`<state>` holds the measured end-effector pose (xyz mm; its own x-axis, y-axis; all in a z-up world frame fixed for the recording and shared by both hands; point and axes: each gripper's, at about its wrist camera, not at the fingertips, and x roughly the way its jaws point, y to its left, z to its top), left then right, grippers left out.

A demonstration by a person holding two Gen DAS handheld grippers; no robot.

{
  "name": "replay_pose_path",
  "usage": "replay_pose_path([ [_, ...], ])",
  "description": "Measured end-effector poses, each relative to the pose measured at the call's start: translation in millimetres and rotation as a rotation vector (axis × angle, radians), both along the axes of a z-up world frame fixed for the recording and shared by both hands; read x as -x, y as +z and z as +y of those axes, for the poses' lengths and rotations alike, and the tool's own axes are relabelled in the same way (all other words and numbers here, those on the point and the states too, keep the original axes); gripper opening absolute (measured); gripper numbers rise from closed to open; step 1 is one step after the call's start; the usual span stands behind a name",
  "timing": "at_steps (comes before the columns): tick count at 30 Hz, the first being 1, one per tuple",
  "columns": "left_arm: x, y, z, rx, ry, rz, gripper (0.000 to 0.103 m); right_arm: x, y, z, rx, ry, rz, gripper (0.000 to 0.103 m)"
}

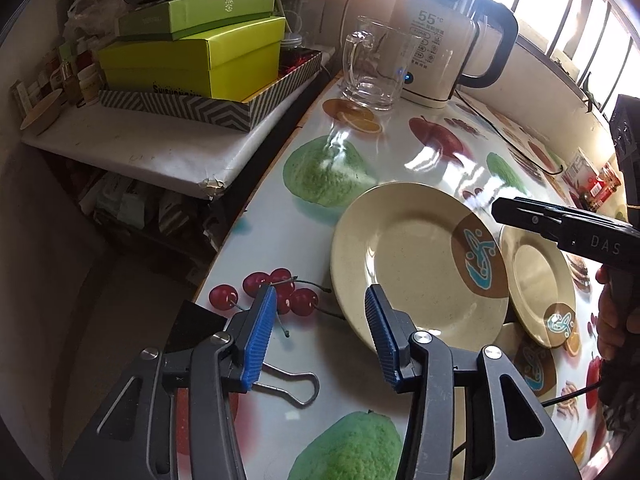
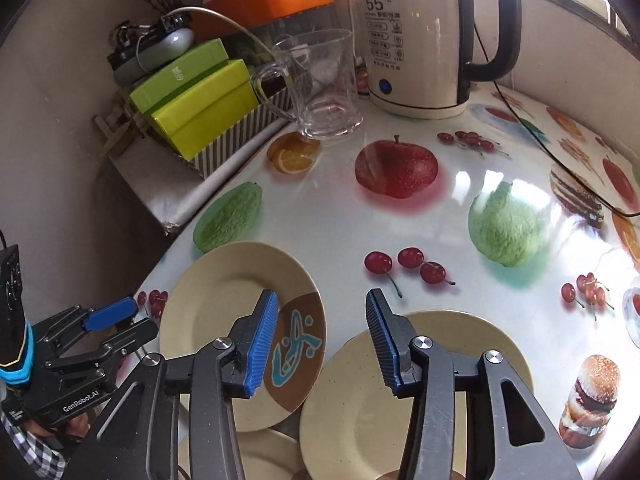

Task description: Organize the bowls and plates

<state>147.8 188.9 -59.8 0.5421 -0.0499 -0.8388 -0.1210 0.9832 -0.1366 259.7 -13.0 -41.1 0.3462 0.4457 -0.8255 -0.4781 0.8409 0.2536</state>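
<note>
A large cream plate with a brown and blue patch lies on the fruit-print table; it also shows in the right wrist view. A second cream plate lies to its right, seen close in the right wrist view. A third cream dish lies partly under both. My left gripper is open and empty, its right finger over the large plate's near rim. My right gripper is open and empty above the gap between the two plates; it shows in the left wrist view.
A glass mug and an electric kettle stand at the table's back. Green boxes in a striped tray sit on a side shelf to the left. A binder clip lies near the table's front edge. A black cable crosses the right side.
</note>
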Motion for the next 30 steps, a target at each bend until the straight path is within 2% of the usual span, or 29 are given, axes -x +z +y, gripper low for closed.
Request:
replay_pose_path([
  [3,-1.2,-3.8,1.0,-0.001,0.006,0.014,0.039,-1.6,-8.2,3.6,0.007,0.012,0.020,0.045],
  [5,-1.5,-5.9,1.6,0.002,0.007,0.018,0.039,-3.3,-11.2,2.7,-0.006,0.007,0.028,0.045],
  [8,-1.6,-8.5,4.1,0.034,0.012,0.021,0.039,-5.7,-14.7,3.3,-0.014,0.008,0.041,0.036],
  [22,-4.1,-13.3,3.8,0.096,0.028,0.023,0.039,-4.9,-25.3,10.1,-0.041,0.035,0.081,0.026],
  [28,-5.4,-14.5,3.4,0.111,0.030,0.028,0.039,-6.0,-28.0,7.0,-0.048,0.016,0.084,0.017],
  [30,-5.6,-14.8,3.6,0.129,0.032,0.027,0.034,-6.8,-28.5,5.0,-0.053,0.011,0.087,0.015],
])
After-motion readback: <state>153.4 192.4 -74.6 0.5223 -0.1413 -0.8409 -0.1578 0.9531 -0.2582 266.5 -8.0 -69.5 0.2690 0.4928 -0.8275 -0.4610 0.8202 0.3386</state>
